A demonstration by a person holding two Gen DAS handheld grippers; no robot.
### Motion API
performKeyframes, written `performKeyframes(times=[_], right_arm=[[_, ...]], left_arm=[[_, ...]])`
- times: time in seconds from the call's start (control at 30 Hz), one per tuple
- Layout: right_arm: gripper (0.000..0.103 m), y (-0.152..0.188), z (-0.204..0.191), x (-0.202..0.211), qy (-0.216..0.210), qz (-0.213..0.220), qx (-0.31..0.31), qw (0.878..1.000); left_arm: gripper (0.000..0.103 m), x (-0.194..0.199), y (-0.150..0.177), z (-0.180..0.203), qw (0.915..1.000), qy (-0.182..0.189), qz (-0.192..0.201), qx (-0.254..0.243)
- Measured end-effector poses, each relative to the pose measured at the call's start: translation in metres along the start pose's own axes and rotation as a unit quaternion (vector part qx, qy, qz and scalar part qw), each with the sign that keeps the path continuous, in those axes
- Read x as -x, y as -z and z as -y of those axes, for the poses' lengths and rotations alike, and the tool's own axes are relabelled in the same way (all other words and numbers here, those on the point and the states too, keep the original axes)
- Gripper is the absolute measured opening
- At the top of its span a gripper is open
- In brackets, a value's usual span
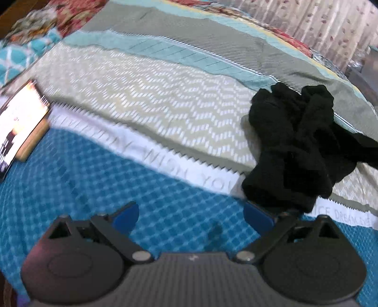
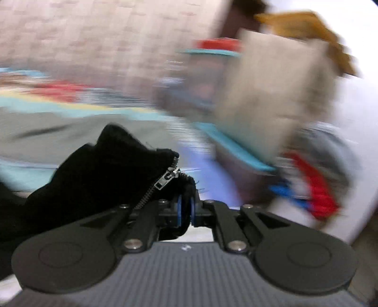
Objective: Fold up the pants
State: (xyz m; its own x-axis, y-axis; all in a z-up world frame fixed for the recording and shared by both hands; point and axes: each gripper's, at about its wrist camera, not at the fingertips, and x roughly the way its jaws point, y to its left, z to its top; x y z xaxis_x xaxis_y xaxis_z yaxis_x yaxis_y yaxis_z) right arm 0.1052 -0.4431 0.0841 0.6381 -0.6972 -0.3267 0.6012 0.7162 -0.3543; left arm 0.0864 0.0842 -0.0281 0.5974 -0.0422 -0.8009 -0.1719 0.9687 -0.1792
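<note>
The black pants (image 1: 293, 146) lie crumpled in a heap on the patterned bedspread (image 1: 146, 99) at the right of the left wrist view. My left gripper (image 1: 191, 217) is open and empty over the blue checked part of the bed, its right finger close to the heap's near edge. In the right wrist view my right gripper (image 2: 186, 210) is shut on the black pants (image 2: 99, 174) near the silver zipper (image 2: 163, 181), with the cloth draped to the left over the gripper. That view is blurred.
A lit phone or tablet on a wooden stand (image 1: 21, 125) stands at the bed's left edge. A floral quilt (image 1: 59, 19) lies at the back left, a curtain (image 1: 319, 21) at the back right. Blurred bags and coloured items (image 2: 278, 99) show at right.
</note>
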Motion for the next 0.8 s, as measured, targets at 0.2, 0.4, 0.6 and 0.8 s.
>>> performKeyframes(times=[0.2, 0.4, 0.6, 0.8], right_arm=[[0.064, 0.041, 0.006, 0.018, -0.073, -0.046, -0.07, 0.994], [0.071, 0.099, -0.085, 0.05, -0.441, -0.242, -0.166, 0.848], [0.074, 0.139, -0.164, 0.017, -0.547, -0.406, -0.325, 0.657], [0.006, 0.092, -0.119, 0.014, -0.553, -0.306, -0.335, 0.699]], left_arm=[[0.102, -0.044, -0.019, 0.039, 0.9988, 0.035, -0.007, -0.032], [0.011, -0.046, -0.019, 0.079, 0.9904, 0.119, -0.019, -0.068], [0.012, 0.018, 0.018, 0.116, 0.9541, 0.232, 0.023, -0.188], [0.023, 0.025, 0.044, 0.128, 0.9381, 0.262, 0.007, -0.227]])
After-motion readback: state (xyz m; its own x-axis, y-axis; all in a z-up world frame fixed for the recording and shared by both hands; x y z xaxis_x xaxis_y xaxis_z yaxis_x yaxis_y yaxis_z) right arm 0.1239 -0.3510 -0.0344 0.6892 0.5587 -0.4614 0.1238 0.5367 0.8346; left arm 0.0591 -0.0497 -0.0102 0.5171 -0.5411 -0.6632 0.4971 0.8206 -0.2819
